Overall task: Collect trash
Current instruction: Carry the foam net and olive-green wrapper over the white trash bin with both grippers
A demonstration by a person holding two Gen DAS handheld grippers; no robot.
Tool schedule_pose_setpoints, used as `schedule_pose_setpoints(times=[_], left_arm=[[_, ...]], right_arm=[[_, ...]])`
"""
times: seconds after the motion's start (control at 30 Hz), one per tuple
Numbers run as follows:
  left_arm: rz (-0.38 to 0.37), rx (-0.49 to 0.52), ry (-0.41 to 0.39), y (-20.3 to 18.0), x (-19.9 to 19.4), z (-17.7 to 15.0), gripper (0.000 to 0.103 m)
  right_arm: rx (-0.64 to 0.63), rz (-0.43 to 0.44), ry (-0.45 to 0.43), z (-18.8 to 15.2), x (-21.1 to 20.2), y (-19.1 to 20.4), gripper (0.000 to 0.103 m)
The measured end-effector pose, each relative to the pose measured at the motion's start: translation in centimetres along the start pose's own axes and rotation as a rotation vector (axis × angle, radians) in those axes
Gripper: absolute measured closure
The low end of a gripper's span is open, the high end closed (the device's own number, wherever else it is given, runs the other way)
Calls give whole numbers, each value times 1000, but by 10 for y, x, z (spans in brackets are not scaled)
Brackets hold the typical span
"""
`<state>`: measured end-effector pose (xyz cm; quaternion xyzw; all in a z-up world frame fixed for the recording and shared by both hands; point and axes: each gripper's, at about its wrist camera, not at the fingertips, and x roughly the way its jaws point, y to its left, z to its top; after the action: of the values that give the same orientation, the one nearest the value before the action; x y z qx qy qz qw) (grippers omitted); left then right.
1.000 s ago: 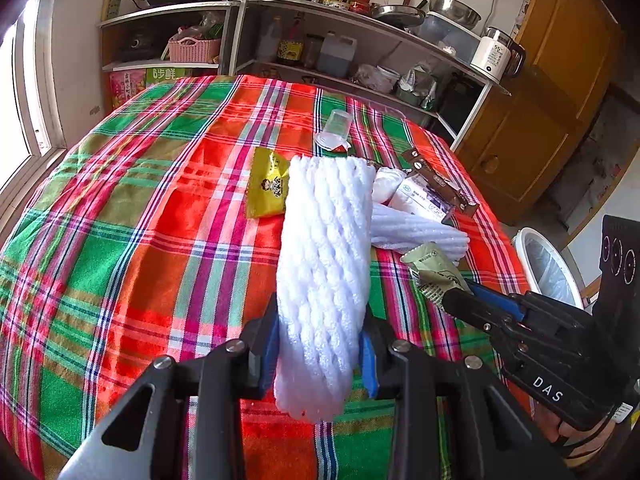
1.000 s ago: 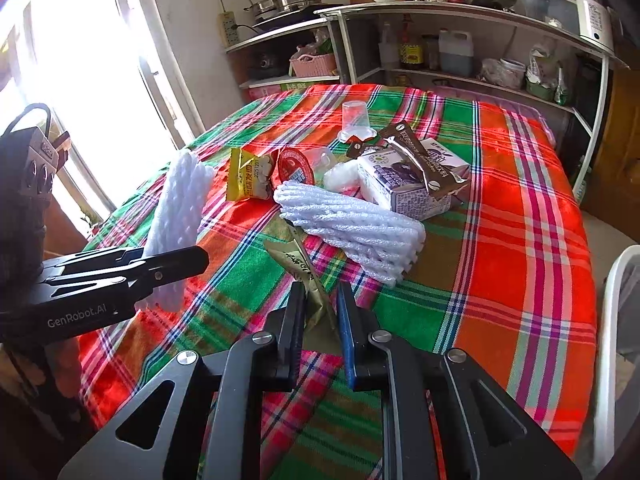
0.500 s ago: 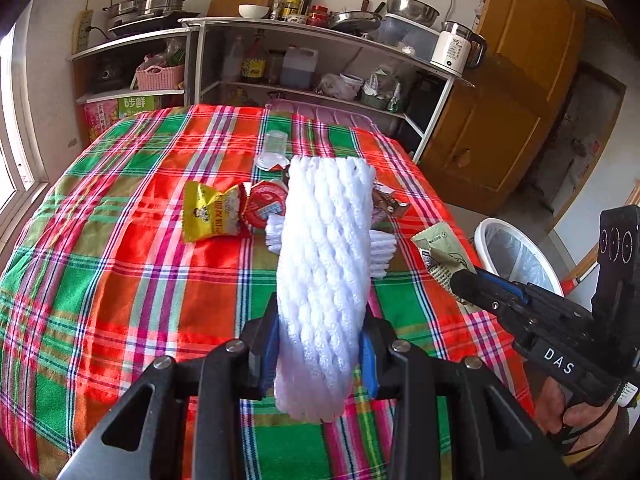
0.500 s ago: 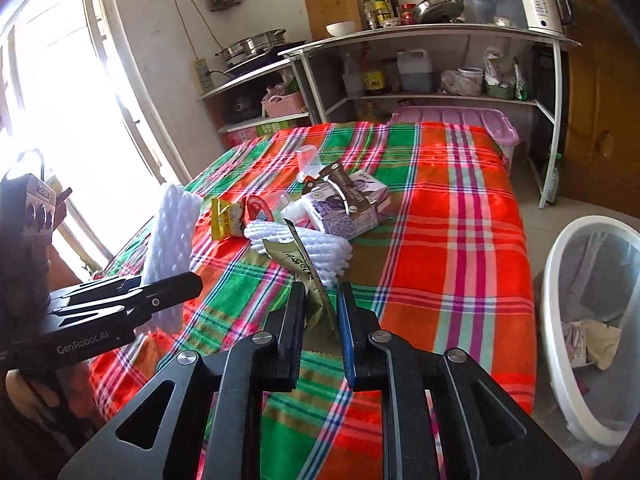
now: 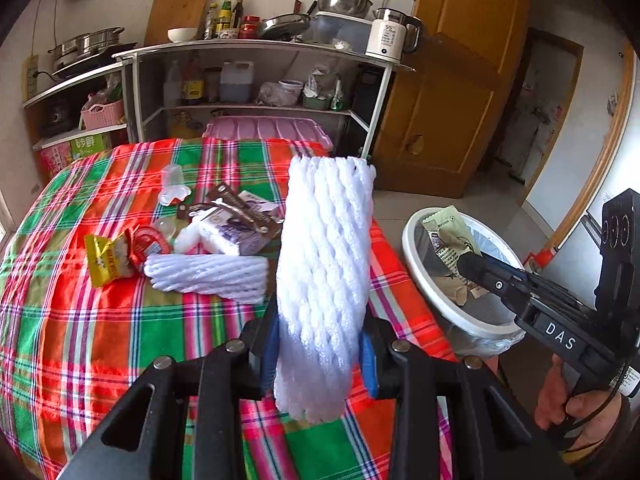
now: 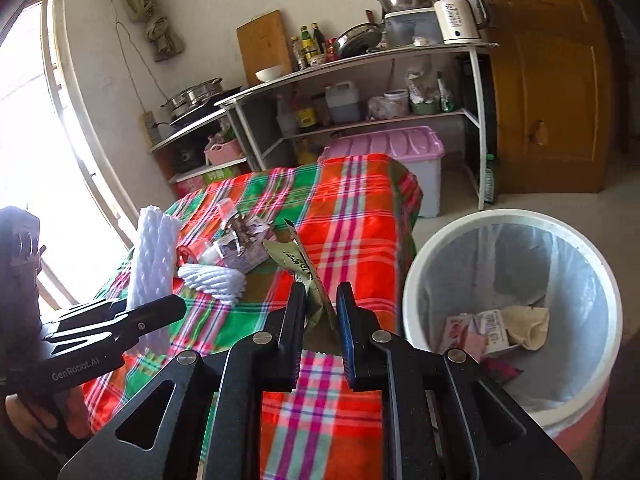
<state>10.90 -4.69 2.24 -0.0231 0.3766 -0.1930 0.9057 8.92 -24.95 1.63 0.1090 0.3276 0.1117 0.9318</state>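
Note:
My left gripper (image 5: pixel 318 336) is shut on a white foam net sleeve (image 5: pixel 324 248), which stands upright above the near right part of the plaid table (image 5: pixel 100 320). The right gripper (image 6: pixel 320 300) is shut on a flat green packet (image 6: pixel 296 260). In the left wrist view that packet (image 5: pixel 448 224) hangs over the white-rimmed lined bin (image 5: pixel 408 240) beside the table. The bin (image 6: pixel 500 216) holds some paper and cartons. A second foam net (image 5: pixel 208 276), a yellow snack bag (image 5: pixel 106 258), a small carton (image 5: pixel 230 232) and a plastic cup (image 5: pixel 173 184) lie on the cloth.
Metal shelves (image 5: pixel 256 80) with pots, bottles and a kettle stand behind the table. A pink-lidded storage box (image 6: pixel 400 148) sits on the floor at the table's far end. A wooden door (image 5: pixel 440 100) is to the right. A hand (image 5: pixel 576 408) holds the right gripper's handle.
Both grippers have swung right and risen, away from the table's middle towards its right edge. The bin has come fully into view, and the green packet now hangs over it.

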Motion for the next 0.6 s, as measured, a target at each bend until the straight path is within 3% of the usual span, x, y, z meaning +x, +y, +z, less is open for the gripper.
schedule_pose_setpoints(times=[0.6], left_arm=[[-173, 133, 62, -107, 57, 28, 68]], right_arm=[[124, -226, -16, -3, -36, -97, 86]])
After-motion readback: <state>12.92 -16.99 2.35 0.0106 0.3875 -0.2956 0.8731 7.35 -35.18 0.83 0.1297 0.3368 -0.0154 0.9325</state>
